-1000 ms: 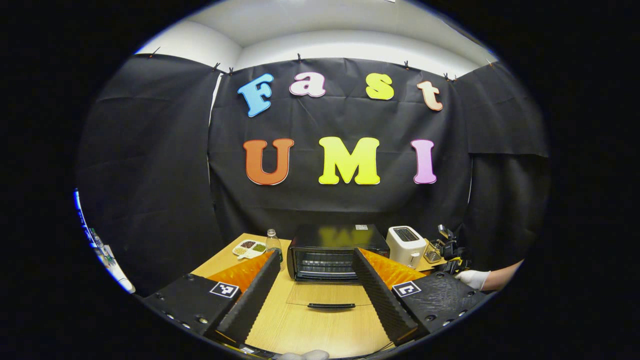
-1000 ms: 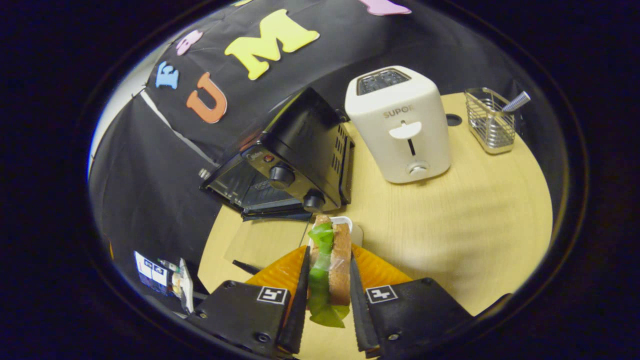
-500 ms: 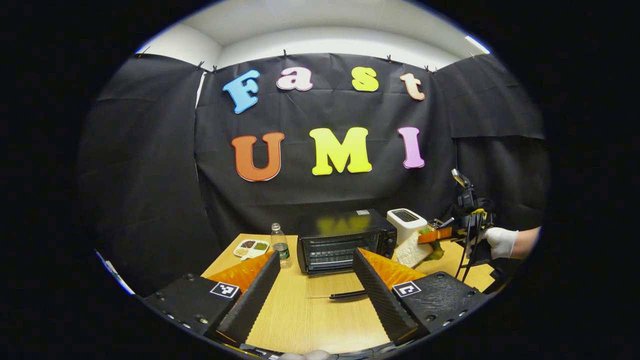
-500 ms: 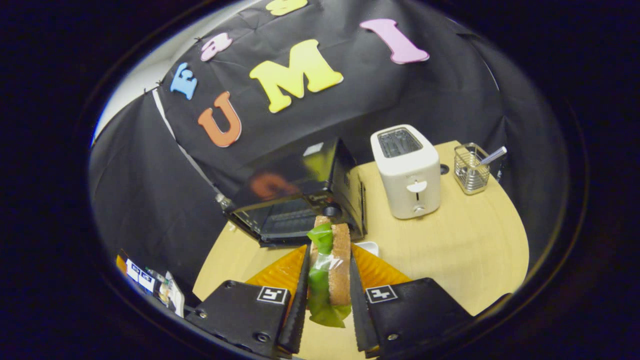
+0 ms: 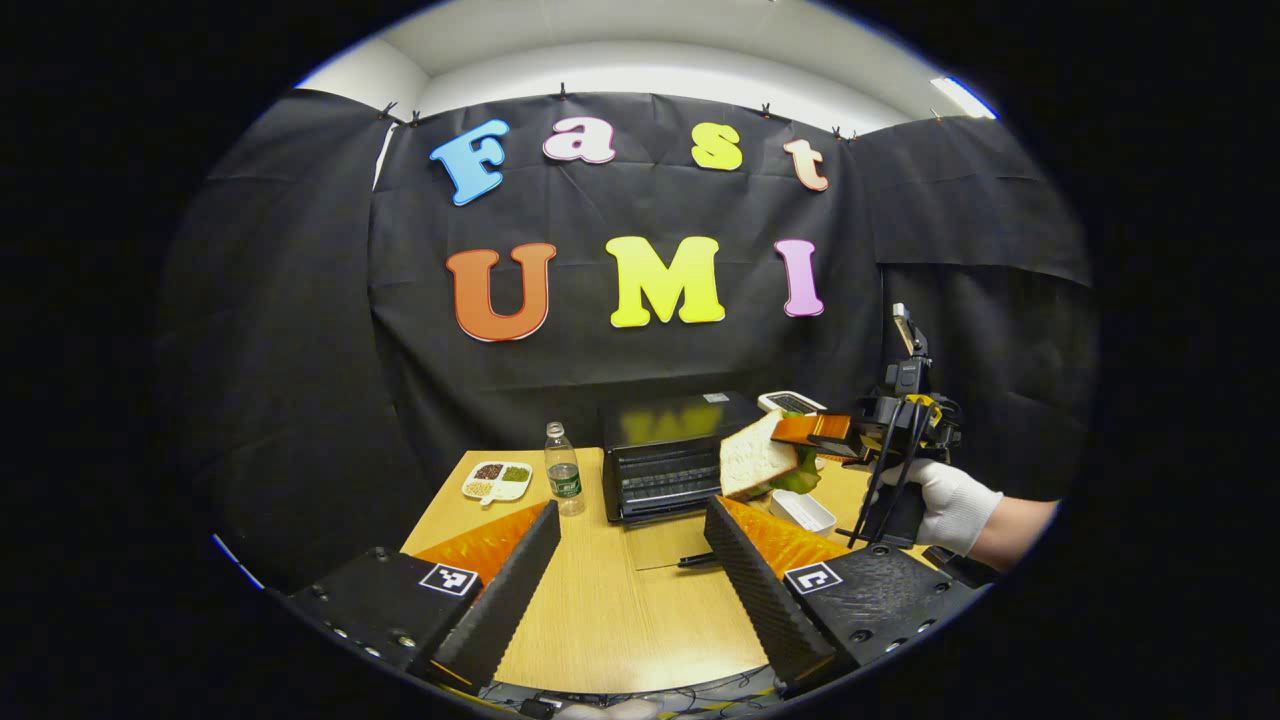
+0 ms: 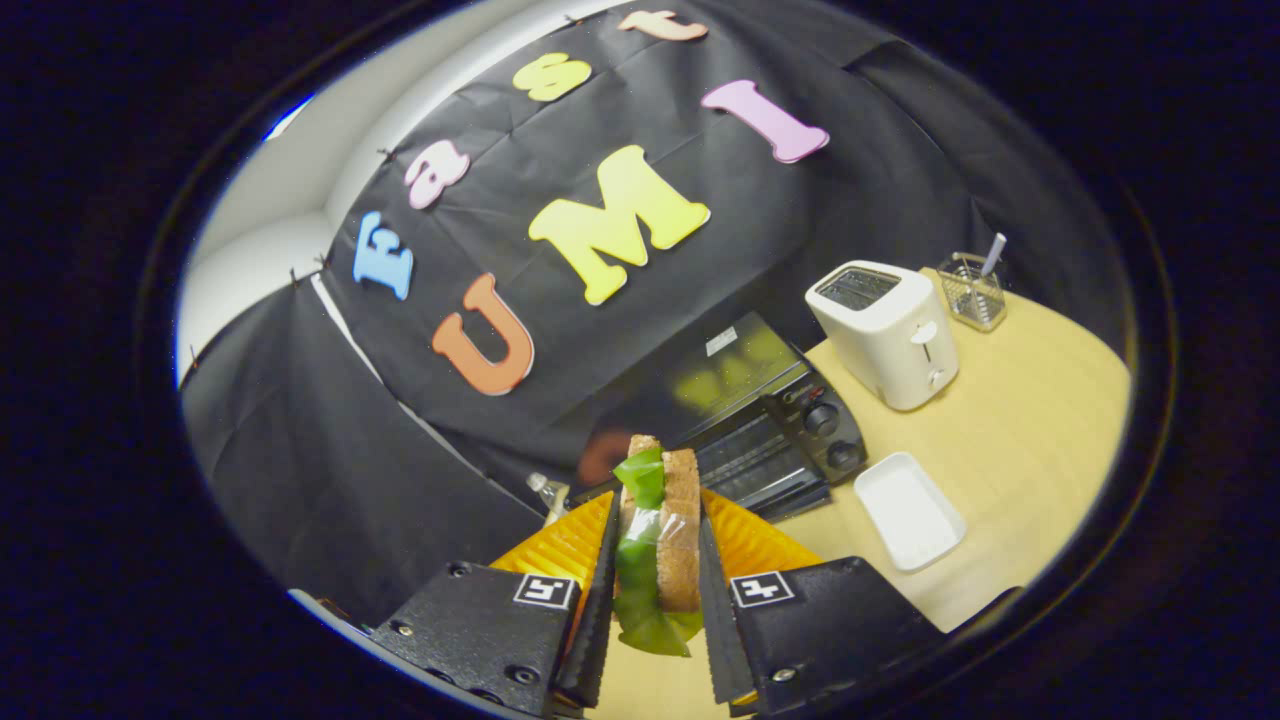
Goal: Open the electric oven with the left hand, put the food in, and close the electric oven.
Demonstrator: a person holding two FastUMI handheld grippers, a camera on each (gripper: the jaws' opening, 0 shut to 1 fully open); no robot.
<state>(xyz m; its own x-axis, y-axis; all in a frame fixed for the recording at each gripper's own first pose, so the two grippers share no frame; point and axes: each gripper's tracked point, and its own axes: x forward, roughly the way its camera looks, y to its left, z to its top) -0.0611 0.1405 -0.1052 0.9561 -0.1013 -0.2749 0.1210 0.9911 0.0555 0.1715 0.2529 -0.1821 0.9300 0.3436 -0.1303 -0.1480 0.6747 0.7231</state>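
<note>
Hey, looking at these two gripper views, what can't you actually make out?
- Inside of the black electric oven: left gripper view, too small and dark.
- Lowered glass oven door: partly hidden by the left hand-held gripper.
- Sandwich filling: right gripper view, covered by the right hand-held gripper.

The electric oven [image 5: 672, 452] is glossy black with black knobs. The sandwich [image 6: 658, 545] shows brown bread, a white crumb face and green lettuce. The toaster [image 6: 885, 332] is cream-white. The small rectangular tray [image 6: 909, 510] is plain white. The table [image 5: 610, 610] is pale wood grain. The bottle [image 5: 564, 480] is clear with a green label. The wire basket [image 6: 973, 290] is silver. The glove [image 5: 945, 504] is white. The divided dish [image 5: 497, 479] is white, holding dark red, green and tan contents in 3 or 4 sections.
</note>
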